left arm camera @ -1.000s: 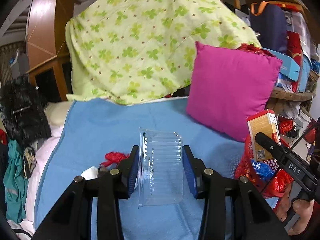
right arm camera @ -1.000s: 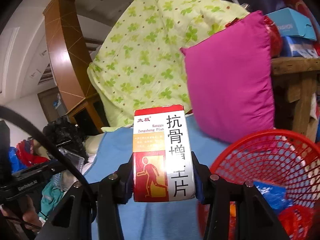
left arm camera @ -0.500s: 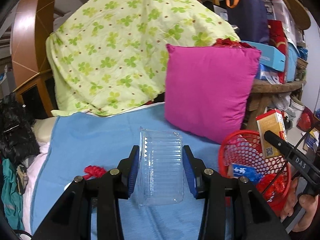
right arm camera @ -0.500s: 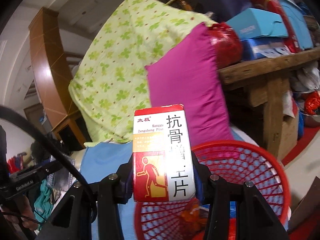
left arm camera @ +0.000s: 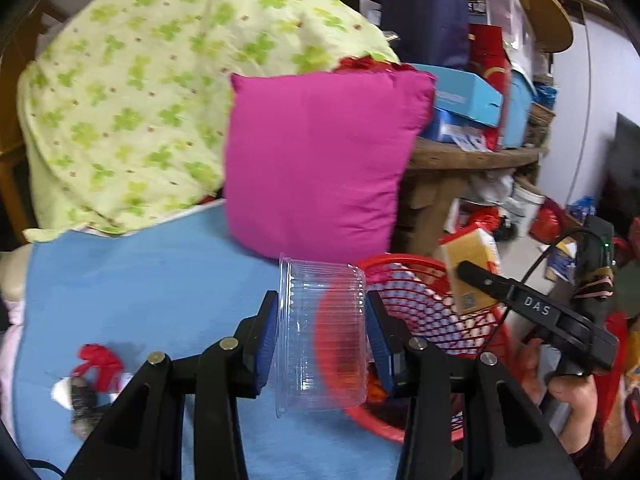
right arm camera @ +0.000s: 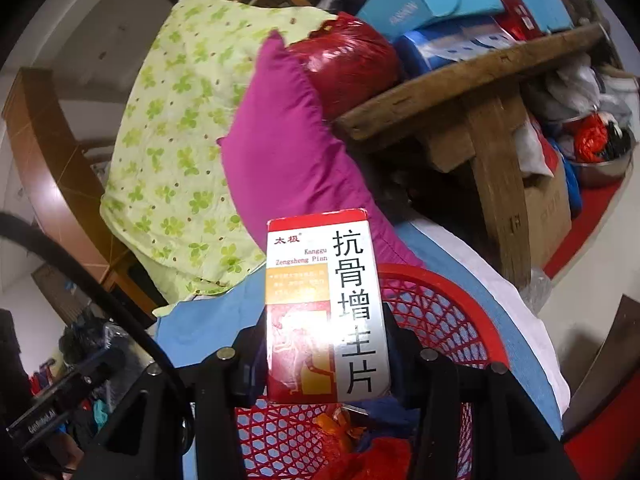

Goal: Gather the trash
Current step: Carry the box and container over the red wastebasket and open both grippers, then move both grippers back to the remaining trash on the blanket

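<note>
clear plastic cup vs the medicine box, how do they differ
The clear plastic cup is see-through, ribbed and round; the medicine box is opaque printed cardboard, flat-sided, red and white. The cup sits in the left claw, the box in the right claw. Both are clamped near the red basket.

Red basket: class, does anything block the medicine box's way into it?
Nothing visible does. The right gripper holds the medicine box directly over the red basket's open mouth; only trash already lying inside shows beneath it.
</note>
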Available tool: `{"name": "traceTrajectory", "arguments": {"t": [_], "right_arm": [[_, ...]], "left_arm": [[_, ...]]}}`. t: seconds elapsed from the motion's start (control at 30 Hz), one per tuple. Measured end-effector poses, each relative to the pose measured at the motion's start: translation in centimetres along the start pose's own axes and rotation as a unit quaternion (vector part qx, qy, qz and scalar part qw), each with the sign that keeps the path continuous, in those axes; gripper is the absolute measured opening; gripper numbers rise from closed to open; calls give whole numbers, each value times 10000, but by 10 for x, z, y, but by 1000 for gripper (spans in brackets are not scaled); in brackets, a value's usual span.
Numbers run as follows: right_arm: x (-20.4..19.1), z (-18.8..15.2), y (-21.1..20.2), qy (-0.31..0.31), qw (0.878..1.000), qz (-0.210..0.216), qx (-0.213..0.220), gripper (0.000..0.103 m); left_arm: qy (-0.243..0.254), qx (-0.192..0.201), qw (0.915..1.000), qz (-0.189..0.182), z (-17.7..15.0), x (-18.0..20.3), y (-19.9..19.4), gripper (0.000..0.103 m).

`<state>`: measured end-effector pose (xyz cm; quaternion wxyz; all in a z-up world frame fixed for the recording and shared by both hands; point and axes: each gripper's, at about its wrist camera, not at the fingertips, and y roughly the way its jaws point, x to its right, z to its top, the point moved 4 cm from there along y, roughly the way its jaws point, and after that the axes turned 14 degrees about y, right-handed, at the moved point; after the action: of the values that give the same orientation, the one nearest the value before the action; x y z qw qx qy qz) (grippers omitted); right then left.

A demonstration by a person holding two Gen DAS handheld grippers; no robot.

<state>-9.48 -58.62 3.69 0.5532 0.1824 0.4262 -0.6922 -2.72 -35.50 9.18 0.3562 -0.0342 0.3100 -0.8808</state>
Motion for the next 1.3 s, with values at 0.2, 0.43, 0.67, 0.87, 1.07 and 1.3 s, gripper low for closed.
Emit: {"name": "traceTrajectory", "arguments": {"t": [0.2, 0.43, 0.67, 0.87, 1.07, 1.3], "right_arm": [[18, 6, 4, 337, 9994, -31, -84, 50], [31, 6, 9, 577, 9980, -79, -227, 55], [31, 5, 9, 747, 9970, 62, -210, 71], [-7, -4, -1, 190, 9975, 674, 80, 71], [-77, -41, -2, -623, 9851, 1606, -21, 71], [-157, -117, 15, -1620, 9587, 2269, -567, 71]], "left_arm": [[29, -122, 9986, -523, 5, 20, 29, 44], [92, -279, 9956, -893, 5, 29, 52, 51], [-245, -190, 9958, -857, -3, 6, 43, 68], [-486, -186, 9979, -377, -23, -38, 18, 68], [-811, -130, 9959, 377, -60, -101, -33, 68], [-1224, -83, 9805, 1535, -118, -183, -114, 73]]}}
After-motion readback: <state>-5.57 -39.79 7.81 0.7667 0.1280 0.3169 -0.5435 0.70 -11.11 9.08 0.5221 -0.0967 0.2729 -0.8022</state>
